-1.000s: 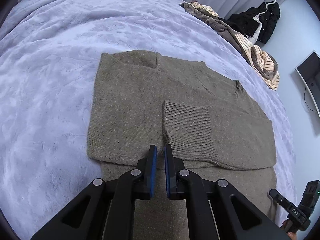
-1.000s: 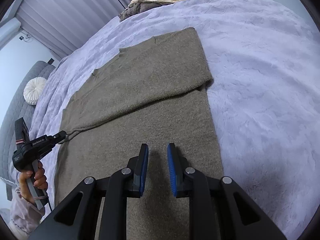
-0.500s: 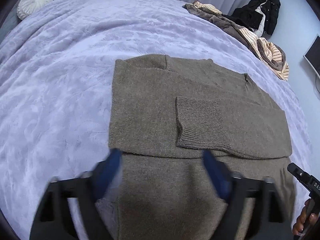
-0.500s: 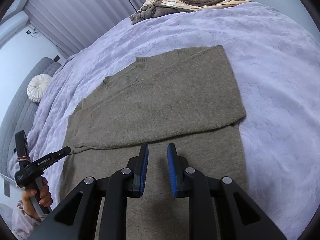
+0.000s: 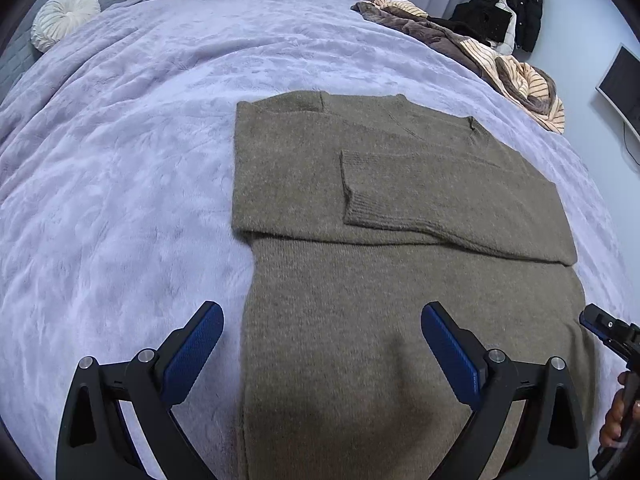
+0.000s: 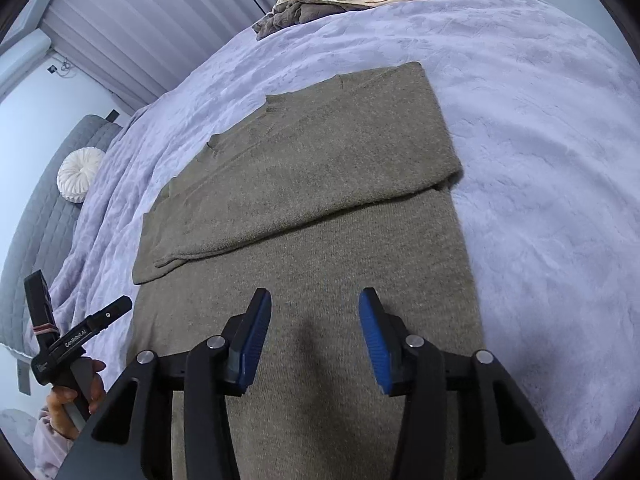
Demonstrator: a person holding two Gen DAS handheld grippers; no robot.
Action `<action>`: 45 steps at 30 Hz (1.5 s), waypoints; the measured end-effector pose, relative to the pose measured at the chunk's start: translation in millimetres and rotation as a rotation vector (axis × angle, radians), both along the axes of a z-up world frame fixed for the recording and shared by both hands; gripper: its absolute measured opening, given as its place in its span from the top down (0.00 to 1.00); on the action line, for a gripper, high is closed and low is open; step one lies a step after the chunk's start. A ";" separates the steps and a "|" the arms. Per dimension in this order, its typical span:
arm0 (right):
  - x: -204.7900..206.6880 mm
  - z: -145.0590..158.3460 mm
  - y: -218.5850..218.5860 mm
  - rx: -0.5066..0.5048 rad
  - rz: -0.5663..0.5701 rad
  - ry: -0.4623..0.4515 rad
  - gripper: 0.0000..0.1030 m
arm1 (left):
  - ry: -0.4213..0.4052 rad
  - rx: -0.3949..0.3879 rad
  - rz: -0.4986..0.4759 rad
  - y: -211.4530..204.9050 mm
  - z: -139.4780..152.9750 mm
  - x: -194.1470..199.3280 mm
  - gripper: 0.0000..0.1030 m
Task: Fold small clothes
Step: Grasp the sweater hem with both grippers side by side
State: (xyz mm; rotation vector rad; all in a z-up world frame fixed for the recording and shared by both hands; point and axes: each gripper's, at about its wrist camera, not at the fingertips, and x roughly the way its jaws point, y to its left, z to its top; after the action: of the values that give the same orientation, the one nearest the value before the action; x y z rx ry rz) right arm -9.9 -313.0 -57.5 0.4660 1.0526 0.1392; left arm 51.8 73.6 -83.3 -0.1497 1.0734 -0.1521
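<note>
An olive-brown knit sweater [image 5: 380,280] lies flat on the lilac blanket, both sleeves folded across its chest; the ribbed cuff [image 5: 362,196] of the top sleeve rests near the middle. My left gripper [image 5: 322,316] hovers wide open over the sweater's lower left part, nothing between its blue pads. In the right wrist view the same sweater [image 6: 320,208] runs away from me. My right gripper [image 6: 315,300] hangs above the lower body with its jaws opening and nothing between them. Each gripper shows in the other's view: the right gripper [image 5: 608,330] and the left gripper [image 6: 80,334], hand-held.
The lilac blanket [image 5: 120,160] covers the whole bed. A heap of striped and brown clothes [image 5: 500,64] lies at the far right edge, a black jacket [image 5: 508,4] behind it. A round white cushion [image 5: 64,20] sits by the grey headboard. A monitor [image 5: 624,84] hangs at the right wall.
My left gripper went from shut at the cuff to wide open and drew back from the folded sleeve. My right gripper pulled back too and its jaws spread apart.
</note>
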 end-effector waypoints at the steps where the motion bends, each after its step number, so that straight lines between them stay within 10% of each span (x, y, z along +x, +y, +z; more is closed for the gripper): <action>1: -3.6 0.6 -0.9 0.002 -0.001 0.001 0.52 | 0.001 0.002 -0.001 -0.9 0.5 -4.8 0.04; 24: -123.1 10.9 -18.7 0.031 -0.033 -0.062 0.50 | -0.018 0.081 -0.076 9.7 1.1 -134.1 0.04; 45: -202.1 -26.7 -36.3 0.282 0.107 0.068 0.47 | 0.188 -0.344 -0.252 36.9 -28.5 -195.0 0.04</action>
State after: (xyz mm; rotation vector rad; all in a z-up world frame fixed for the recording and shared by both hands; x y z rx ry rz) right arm -212.0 -349.4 -84.2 0.6731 1.1305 0.3721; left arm -143.2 110.5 -111.7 -0.3437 1.2455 -0.5597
